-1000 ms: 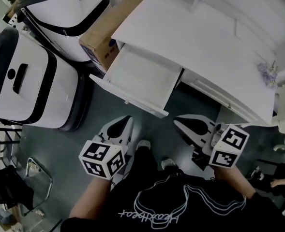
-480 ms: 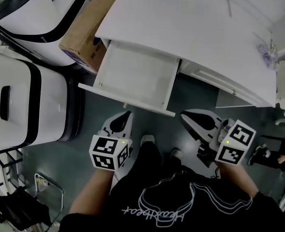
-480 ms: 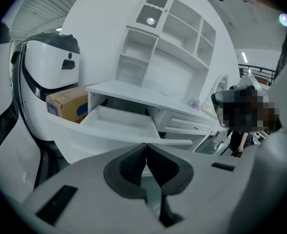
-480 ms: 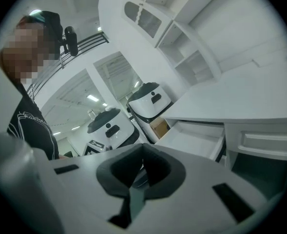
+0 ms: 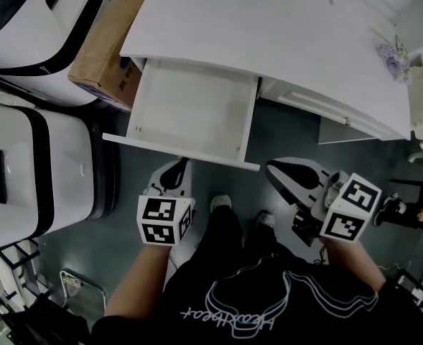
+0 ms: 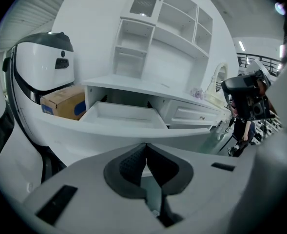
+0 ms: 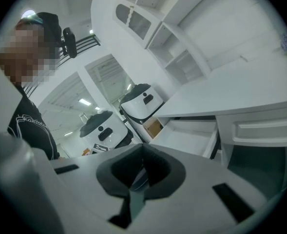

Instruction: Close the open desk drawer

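Under white flat-topped bench (image 5: 268,34), shallow white drawer (image 5: 189,113) pulled out, left claw (image 5: 177,167) pressed together near drawer's front edge, right claw (image 5: 274,169) pressed together, both holding nothing.

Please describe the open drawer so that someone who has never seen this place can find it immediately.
Find the large white desk. Under its top, at the end beside the cardboard box, is the open drawer. Only it is pulled out, showing an empty white inside; the neighbouring drawer is shut.
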### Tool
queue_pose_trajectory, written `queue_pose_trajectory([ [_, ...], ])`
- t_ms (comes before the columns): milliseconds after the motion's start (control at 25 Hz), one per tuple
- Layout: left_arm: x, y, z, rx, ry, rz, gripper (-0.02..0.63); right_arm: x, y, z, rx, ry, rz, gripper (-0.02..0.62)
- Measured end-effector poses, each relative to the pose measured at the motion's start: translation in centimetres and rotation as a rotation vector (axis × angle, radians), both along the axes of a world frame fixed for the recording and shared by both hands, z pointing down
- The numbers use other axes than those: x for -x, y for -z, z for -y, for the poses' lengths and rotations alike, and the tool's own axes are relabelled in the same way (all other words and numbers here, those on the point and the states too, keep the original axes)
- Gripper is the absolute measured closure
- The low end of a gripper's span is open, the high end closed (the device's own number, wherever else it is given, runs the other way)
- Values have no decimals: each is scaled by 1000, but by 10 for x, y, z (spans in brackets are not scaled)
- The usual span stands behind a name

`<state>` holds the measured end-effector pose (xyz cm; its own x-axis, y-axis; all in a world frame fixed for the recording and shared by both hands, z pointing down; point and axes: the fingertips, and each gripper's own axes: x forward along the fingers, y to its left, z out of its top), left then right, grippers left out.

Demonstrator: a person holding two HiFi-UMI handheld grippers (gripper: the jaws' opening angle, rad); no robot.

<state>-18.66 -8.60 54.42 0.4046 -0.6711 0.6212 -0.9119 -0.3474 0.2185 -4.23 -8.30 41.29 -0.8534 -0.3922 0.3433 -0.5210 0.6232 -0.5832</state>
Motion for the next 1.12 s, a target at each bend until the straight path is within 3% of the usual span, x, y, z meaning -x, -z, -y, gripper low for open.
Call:
queue_pose_trajectory([
  [640,-5,-1,28,-18,-8,-7,600,-6,-16,4,30,-61,-19,589],
  [1120,-13,-3,62,-15,39,7,600,-29,-21,19,34,-87,4,589],
])
